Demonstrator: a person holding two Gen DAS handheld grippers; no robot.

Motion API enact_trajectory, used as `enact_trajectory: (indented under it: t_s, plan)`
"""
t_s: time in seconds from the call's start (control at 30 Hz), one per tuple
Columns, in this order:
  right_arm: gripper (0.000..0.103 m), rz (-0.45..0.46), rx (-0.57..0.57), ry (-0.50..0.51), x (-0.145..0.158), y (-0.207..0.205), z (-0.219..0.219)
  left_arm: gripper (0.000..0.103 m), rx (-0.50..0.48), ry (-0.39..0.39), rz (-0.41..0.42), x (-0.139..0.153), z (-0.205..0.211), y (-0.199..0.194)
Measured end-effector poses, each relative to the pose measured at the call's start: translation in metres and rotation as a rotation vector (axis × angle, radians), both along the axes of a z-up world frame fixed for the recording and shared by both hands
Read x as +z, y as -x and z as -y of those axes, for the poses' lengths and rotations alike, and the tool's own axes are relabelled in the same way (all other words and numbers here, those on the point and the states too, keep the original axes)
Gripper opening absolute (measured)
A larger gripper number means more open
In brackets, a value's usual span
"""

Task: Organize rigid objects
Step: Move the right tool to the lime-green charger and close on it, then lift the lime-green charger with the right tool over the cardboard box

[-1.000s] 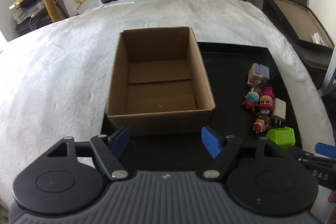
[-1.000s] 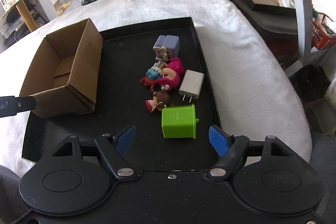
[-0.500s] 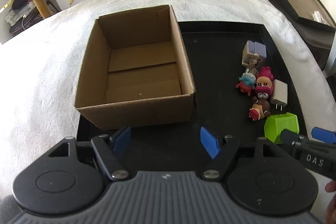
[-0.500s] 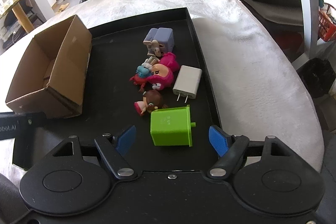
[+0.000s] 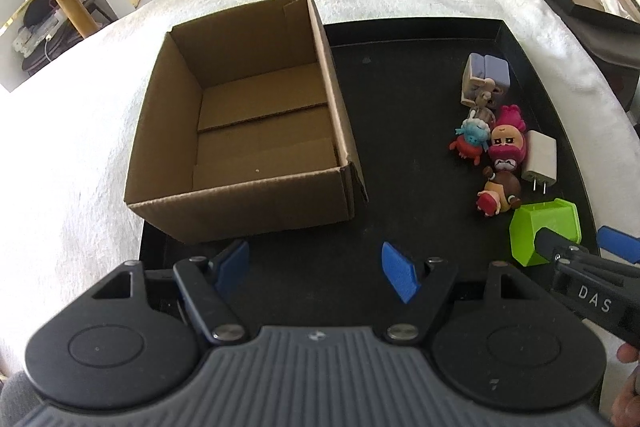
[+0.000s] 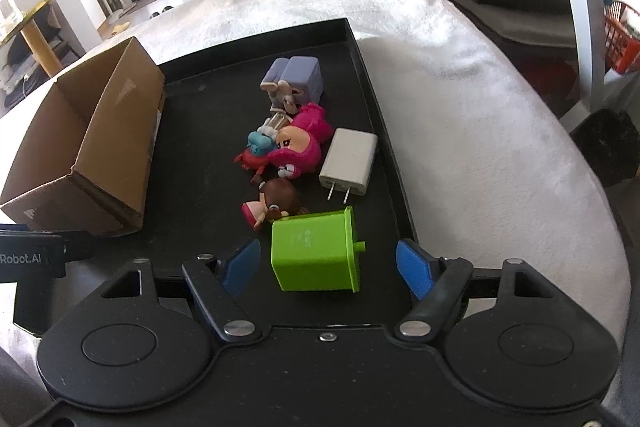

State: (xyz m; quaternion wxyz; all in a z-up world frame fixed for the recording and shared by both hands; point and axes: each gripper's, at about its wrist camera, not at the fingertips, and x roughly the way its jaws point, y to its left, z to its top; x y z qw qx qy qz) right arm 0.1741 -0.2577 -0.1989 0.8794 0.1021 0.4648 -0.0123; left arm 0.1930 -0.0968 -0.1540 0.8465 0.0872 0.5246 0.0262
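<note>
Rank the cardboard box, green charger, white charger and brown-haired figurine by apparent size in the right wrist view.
1. Cardboard box
2. Green charger, though it lies nearest the camera, which inflates it
3. White charger and brown-haired figurine: too alike to rank

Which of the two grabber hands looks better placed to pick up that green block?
Probably the right gripper: its open fingers already sit either side of the green block. The left gripper is open over bare tray near the cardboard box.
</note>
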Motion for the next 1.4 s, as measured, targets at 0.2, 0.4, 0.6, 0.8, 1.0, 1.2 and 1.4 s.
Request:
enact_trajectory:
  t_s: [0.2,0.4,0.6,0.8,1.0,1.2,1.4]
  plan:
    - [0.07,0.001,0.014,0.02,-0.005,-0.003,-0.004,0.074,-0.006,-0.012,0.006,0.001,0.002,0.002]
    - [0.048,0.014,0.054,0.09,-0.001,0.0,-0.013,0.074,-0.01,-0.008,0.01,0.009,0.001,0.005]
    - [0.048,0.039,0.089,0.143,0.018,0.002,-0.017,0.074,0.016,0.008,0.033,0.021,-0.013,0.01]
    - [0.048,0.045,0.134,0.143,0.033,0.009,-0.037,0.074,0.04,0.023,0.063,0.03,-0.034,0.015]
    - [0.048,0.079,0.176,0.166,0.055,0.009,-0.062,0.074,0.069,0.034,0.093,0.039,-0.054,0.019]
    - [0.048,0.096,0.18,0.171,0.07,0.006,-0.072,0.074,0.088,0.053,0.124,0.047,-0.07,0.02]
    - [0.048,0.114,0.185,0.18,0.081,-0.001,-0.079,0.071,0.113,0.075,0.145,0.051,-0.086,0.016]
